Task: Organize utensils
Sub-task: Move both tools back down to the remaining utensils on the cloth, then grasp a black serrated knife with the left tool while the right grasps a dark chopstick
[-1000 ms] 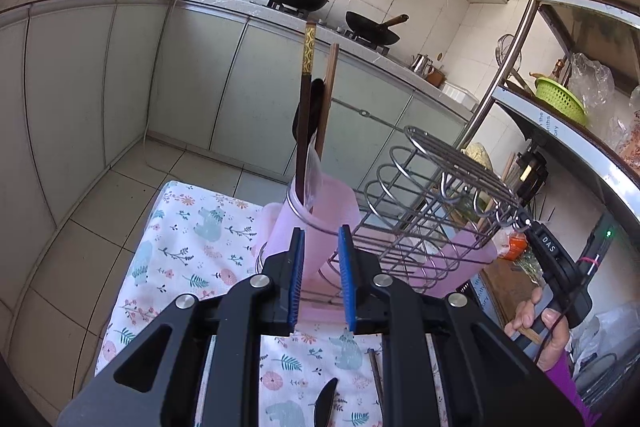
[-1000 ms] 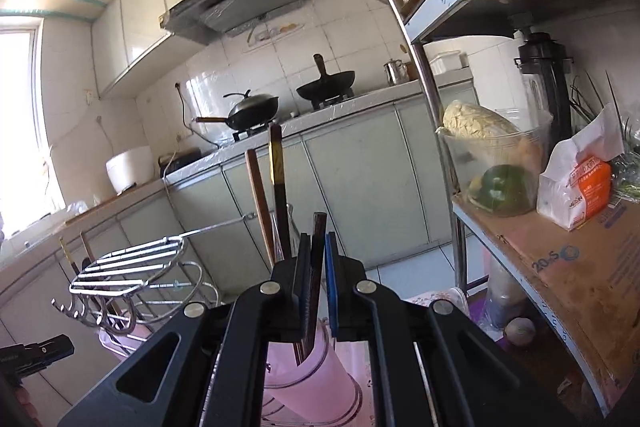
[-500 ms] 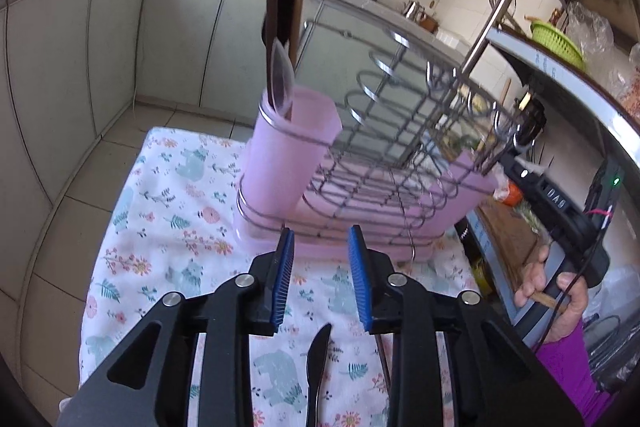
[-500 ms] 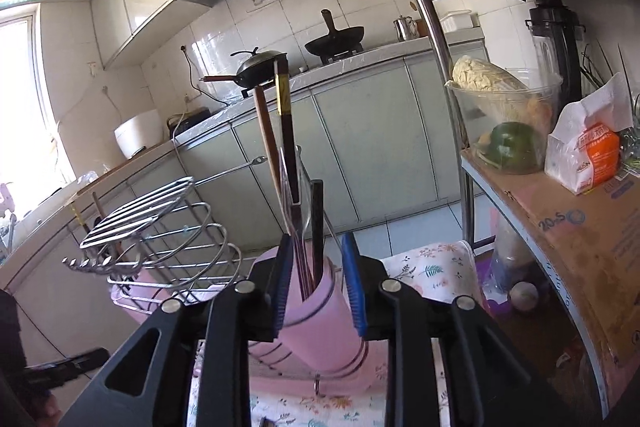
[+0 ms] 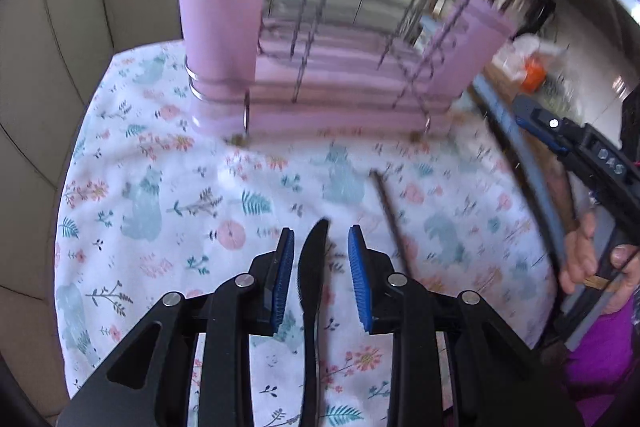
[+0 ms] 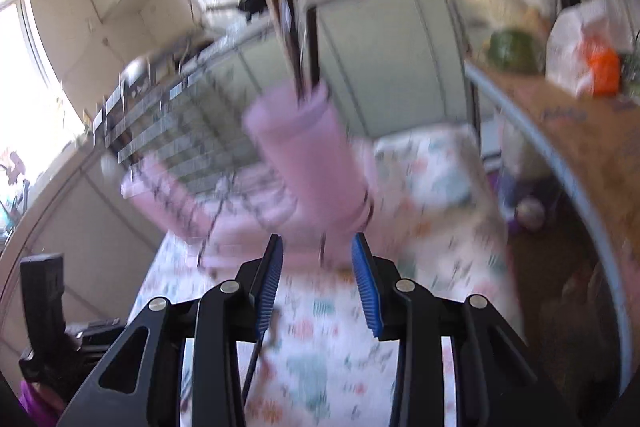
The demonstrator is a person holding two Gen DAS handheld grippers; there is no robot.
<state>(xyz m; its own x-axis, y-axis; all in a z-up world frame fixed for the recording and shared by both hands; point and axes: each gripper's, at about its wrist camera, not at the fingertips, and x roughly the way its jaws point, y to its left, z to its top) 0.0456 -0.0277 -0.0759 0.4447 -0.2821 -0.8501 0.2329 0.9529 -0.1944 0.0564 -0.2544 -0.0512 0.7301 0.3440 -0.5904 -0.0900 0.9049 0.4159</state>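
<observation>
One black knife (image 5: 311, 291) lay on the floral cloth (image 5: 160, 163) at lower centre, lengthwise between our left gripper (image 5: 321, 277)'s half-open, untouching pads, nearer than our right gripper (image 6: 319, 291), whose empty jaws were opening below the pink cup (image 6: 308, 155).

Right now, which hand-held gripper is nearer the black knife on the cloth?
Left. The left hand-held gripper straddles the black knife, pads not touching. The right hand-held gripper hangs, jaws opening, near the pink utensil cup.
</observation>
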